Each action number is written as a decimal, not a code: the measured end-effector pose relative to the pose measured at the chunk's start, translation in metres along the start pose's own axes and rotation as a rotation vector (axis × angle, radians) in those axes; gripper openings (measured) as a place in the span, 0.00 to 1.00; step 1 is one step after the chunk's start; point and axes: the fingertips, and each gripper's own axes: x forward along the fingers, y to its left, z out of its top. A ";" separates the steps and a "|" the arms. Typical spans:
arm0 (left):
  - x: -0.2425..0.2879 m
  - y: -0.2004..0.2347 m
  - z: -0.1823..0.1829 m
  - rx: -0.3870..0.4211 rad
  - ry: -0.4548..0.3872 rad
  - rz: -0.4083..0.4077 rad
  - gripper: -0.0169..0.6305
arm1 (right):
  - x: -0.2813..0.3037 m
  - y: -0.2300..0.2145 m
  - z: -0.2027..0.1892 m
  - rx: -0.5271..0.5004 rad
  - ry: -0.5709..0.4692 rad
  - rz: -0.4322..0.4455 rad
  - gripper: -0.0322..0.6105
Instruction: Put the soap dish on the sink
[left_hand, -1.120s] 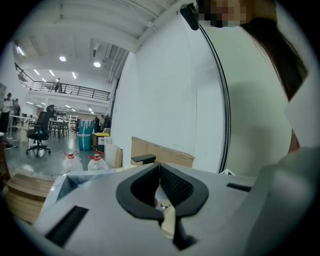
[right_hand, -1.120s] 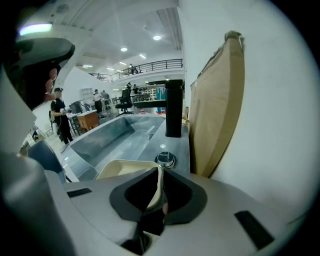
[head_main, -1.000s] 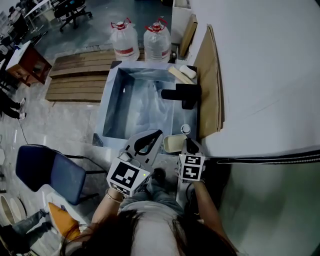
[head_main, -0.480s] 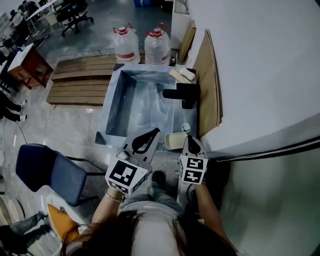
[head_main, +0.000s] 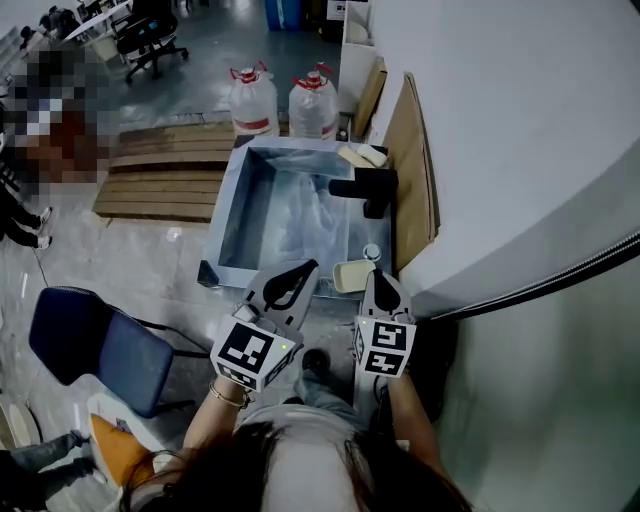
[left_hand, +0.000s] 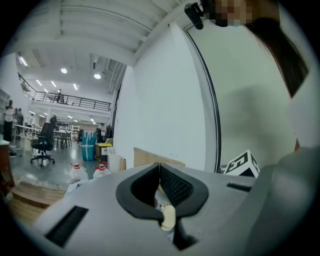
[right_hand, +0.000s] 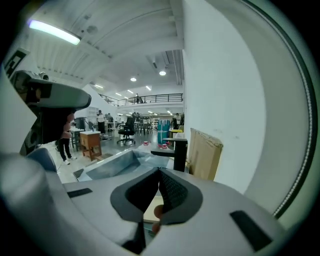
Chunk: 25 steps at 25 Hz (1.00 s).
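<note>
The cream soap dish (head_main: 349, 275) lies on the near right corner of the metal sink (head_main: 232, 215), by a small round cap (head_main: 372, 252). My right gripper (head_main: 378, 283) is just right of the dish with its jaws shut and nothing between the tips. In the right gripper view the soap dish (right_hand: 152, 210) shows as a tan patch below the shut right gripper (right_hand: 159, 173). My left gripper (head_main: 292, 283) hovers over the sink's near edge, left of the dish. In its own view the left gripper (left_hand: 159, 165) is shut and holds nothing.
A black faucet (head_main: 364, 188) stands on the sink's right rim, with a bar of soap (head_main: 361, 155) at the far corner. A cardboard panel (head_main: 410, 170) leans on the white wall. Two water bottles (head_main: 254, 101), a wooden pallet (head_main: 160, 175) and a blue chair (head_main: 88, 345) surround the sink.
The head view has shifted a little. Both grippers stay shut by the sink's near edge, and the soap dish keeps its place on the corner.
</note>
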 end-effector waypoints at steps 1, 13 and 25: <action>-0.004 -0.001 0.002 0.003 -0.004 -0.001 0.04 | -0.005 0.003 0.005 -0.001 -0.014 -0.001 0.09; -0.048 -0.018 0.021 0.018 -0.043 -0.009 0.04 | -0.064 0.033 0.055 -0.021 -0.158 -0.002 0.09; -0.102 -0.030 0.030 0.047 -0.089 0.012 0.04 | -0.122 0.070 0.082 -0.070 -0.284 0.025 0.09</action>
